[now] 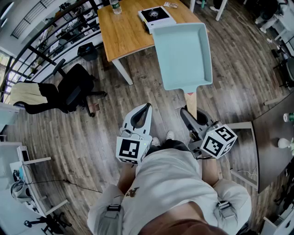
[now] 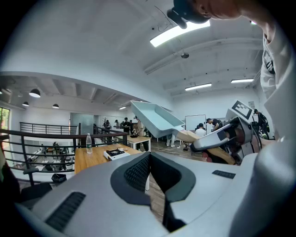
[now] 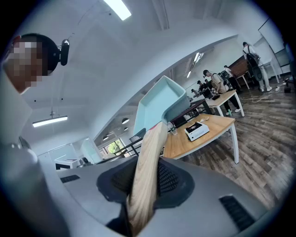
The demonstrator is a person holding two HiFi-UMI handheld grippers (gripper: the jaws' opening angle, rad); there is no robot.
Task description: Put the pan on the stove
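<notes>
Pan hangs midair, its handle pinched by the right gripper. Placing remains: the stove sits bare at eleven o'clock on the surface. Left gripper is pressed together, empty.

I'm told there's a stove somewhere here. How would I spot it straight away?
Find the wooden table ahead of the person on the plank floor. On it, just beyond the raised pale blue pan, lies the stove. It is a flat white box with a black top, unlike the upright clear bottle nearby.
</notes>
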